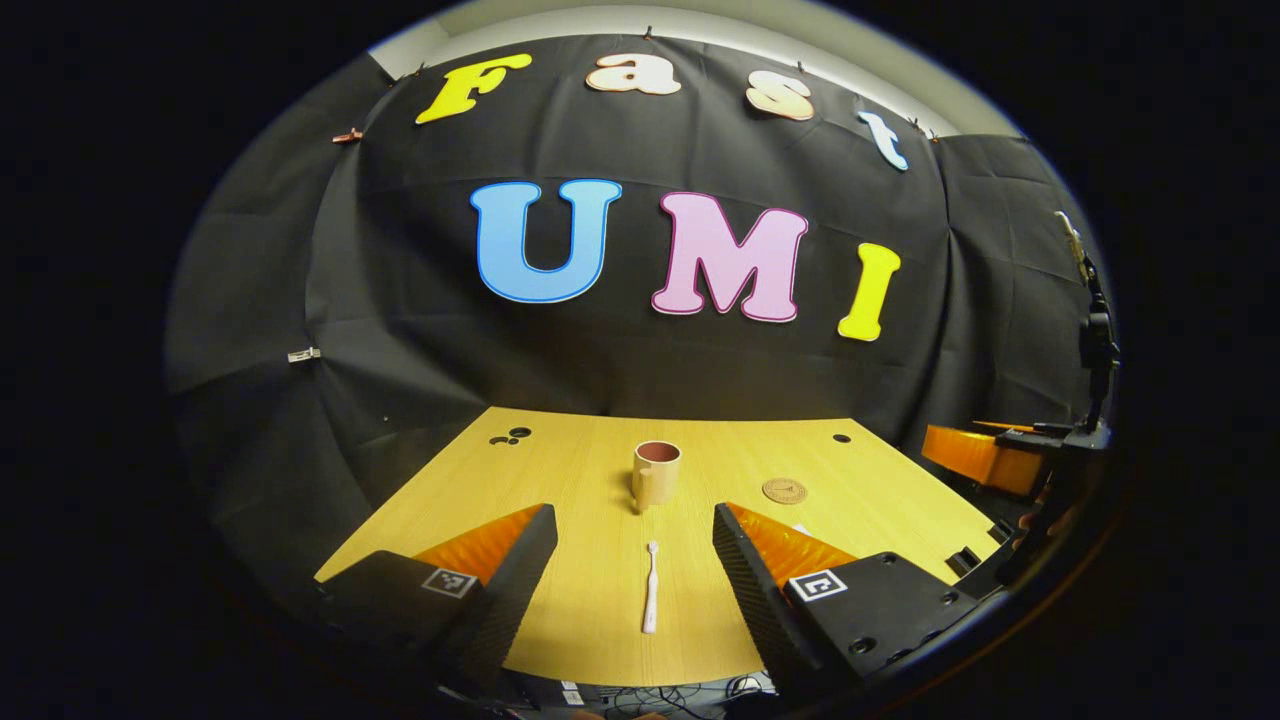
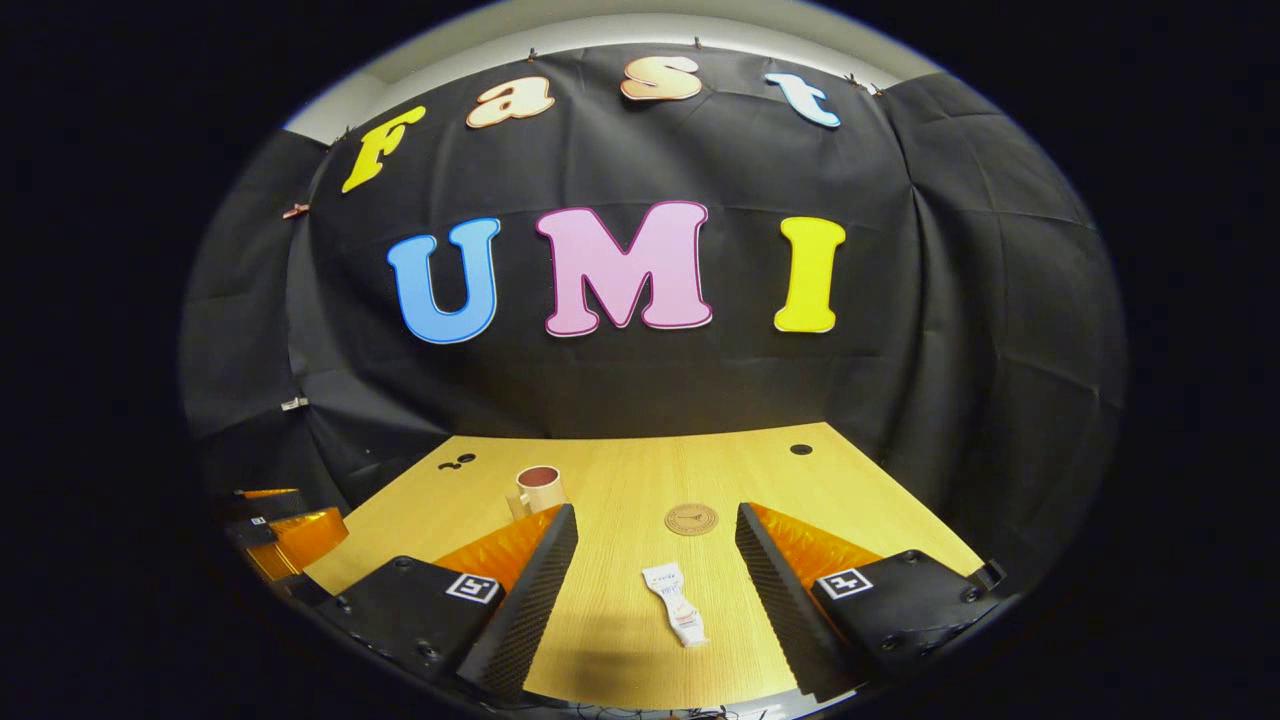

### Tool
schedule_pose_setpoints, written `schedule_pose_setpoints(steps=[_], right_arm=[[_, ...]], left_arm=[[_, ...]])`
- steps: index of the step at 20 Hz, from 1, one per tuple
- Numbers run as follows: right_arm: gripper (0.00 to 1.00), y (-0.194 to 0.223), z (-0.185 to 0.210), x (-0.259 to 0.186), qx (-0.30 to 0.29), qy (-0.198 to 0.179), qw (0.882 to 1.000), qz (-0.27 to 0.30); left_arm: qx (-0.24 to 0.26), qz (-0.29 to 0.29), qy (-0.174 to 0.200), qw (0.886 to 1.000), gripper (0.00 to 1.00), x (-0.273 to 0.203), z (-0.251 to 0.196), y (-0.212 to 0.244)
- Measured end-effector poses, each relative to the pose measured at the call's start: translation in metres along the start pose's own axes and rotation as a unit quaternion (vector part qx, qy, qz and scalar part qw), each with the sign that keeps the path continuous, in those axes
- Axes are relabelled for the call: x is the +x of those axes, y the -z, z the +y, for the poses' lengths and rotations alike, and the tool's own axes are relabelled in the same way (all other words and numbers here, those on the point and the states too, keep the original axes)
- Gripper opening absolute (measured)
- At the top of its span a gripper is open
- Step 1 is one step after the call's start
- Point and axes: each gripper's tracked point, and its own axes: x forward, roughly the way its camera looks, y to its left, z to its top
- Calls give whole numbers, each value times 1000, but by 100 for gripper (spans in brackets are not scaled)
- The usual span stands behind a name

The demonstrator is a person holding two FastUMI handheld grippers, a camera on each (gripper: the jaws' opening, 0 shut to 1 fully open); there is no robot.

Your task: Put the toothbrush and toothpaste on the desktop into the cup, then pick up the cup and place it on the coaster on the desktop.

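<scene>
Toothbrush (image 1: 651, 588) between hand-held gripper (image 1: 635, 530) fingers

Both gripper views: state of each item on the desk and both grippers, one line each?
Toothbrush: flat on the desktop, between the open left gripper's fingers, untouched.
Toothpaste: flat on the desktop, between the open right gripper's fingers, untouched.
Cup: upright, empty, off the coaster.
Coaster: bare, nothing on it.
Left gripper: open, holding nothing.
Right gripper: open, holding nothing.
</scene>
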Motion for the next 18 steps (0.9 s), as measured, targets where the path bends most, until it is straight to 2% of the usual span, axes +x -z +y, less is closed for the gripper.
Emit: schedule_pose_setpoints(steps=[5,8,11,18], right_arm=[[98,8,-3,12,-9,-7,1000,20],[98,18,6,29,-2,-47,998,44],[98,39,0,53,-9,-54,996,77],[99,109,-12,106,-28,-69,981,178]], left_arm=[[-4,15,-2,1000,97,16,-10,1],[4,21,-22,1000,98,28,-8,2],[12,31,-44,998,98,39,-4,6],[-23,70,-95,993,97,57,7,28]])
